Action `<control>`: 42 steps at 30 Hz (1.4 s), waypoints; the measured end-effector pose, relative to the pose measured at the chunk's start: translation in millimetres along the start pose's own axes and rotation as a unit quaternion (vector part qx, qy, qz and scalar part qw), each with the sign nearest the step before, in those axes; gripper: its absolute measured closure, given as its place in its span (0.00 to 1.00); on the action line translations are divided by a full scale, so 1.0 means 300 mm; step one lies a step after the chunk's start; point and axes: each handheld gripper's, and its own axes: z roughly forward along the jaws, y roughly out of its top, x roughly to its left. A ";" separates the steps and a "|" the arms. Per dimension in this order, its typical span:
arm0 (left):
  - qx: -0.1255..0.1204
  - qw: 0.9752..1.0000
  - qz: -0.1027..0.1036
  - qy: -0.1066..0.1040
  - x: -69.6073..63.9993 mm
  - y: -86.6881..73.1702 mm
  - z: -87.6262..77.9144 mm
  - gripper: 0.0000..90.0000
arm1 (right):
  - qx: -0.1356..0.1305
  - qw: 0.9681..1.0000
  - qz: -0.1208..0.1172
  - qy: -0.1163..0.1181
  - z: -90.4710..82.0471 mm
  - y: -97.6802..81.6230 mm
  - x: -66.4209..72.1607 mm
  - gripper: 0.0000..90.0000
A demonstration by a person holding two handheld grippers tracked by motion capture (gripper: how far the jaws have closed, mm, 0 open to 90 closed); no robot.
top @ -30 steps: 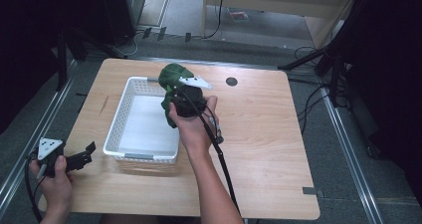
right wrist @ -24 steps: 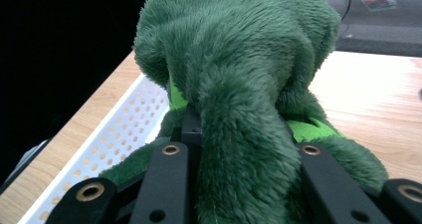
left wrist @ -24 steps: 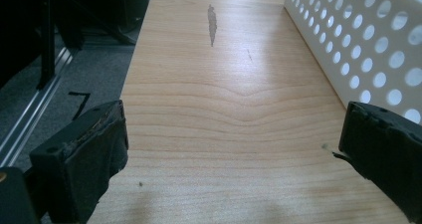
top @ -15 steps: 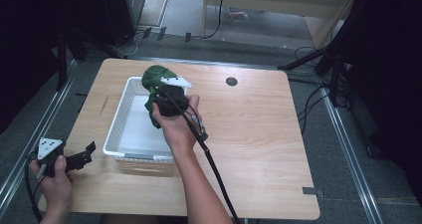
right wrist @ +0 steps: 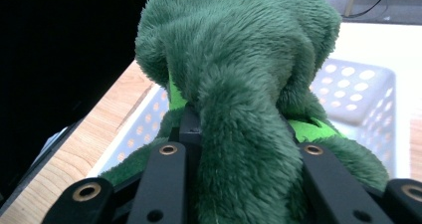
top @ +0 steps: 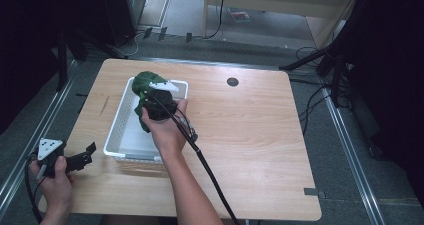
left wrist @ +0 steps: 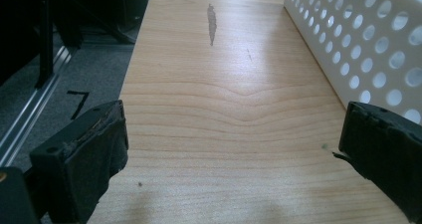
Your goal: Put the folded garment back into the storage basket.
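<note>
A green plush toy (top: pixel 144 83) hangs over the white perforated basket (top: pixel 126 144), with my right gripper (top: pixel 150 101) shut on it. In the right gripper view the plush toy (right wrist: pixel 239 84) bulges up between the black jaws, and the basket (right wrist: pixel 363 87) lies below it. My left gripper (top: pixel 86 155) rests low at the table's front left corner, to the left of the basket, and is open. In the left gripper view the left gripper (left wrist: pixel 234 149) has wide-apart jaws over bare wood, with the basket wall (left wrist: pixel 368 40) to its right.
The wooden table (top: pixel 260 135) has a round cable hole (top: pixel 232 81) at the back. A dark mark (left wrist: pixel 211 22) streaks the wood left of the basket. Metal rails and cables run along the floor on both sides.
My right gripper has carried the plush toy leftward, from the basket's right rim to over its far left part. The left gripper has stayed put.
</note>
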 end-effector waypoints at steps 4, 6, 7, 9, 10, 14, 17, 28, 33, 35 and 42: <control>0.000 1.000 -0.001 0.000 0.000 0.000 0.000 0.00 | 0.006 1.000 0.007 0.002 0.043 -0.027 0.009 0.77; 0.000 1.000 0.000 0.000 0.000 0.000 0.000 0.00 | 0.010 1.000 0.009 0.000 0.065 -0.044 0.011 0.77; 0.000 1.000 0.000 0.000 0.000 0.000 0.000 0.00 | 0.014 1.000 0.009 -0.003 0.076 -0.052 0.013 0.77; 0.000 1.000 -0.001 0.000 0.000 0.000 0.000 0.00 | 0.014 1.000 0.000 -0.005 0.099 -0.069 0.011 0.76; 0.001 1.000 0.000 0.000 0.001 0.000 0.000 0.00 | 0.016 1.000 -0.003 -0.006 0.109 -0.076 0.009 0.76; 0.001 1.000 -0.001 0.000 0.000 0.000 0.000 0.00 | 0.030 0.999 -0.004 -0.012 0.143 -0.102 0.010 0.76; 0.001 1.000 -0.002 0.001 0.001 0.000 0.000 0.00 | 0.042 0.999 -0.001 -0.018 0.163 -0.117 0.009 0.75; 0.002 1.000 -0.002 0.000 0.001 0.001 0.001 0.00 | 0.062 0.998 0.007 -0.011 0.213 -0.139 -0.015 0.68; 0.001 1.000 -0.002 0.001 0.001 0.000 0.001 0.00 | 0.058 0.998 -0.011 -0.018 0.218 -0.142 -0.016 0.58; 0.002 1.000 -0.002 0.001 0.001 0.001 0.001 0.00 | 0.069 0.997 -0.021 -0.022 0.224 -0.145 -0.019 0.56; 0.002 1.000 -0.002 0.001 0.001 0.001 0.001 0.00 | 0.097 0.995 -0.019 -0.004 0.226 -0.132 -0.023 0.30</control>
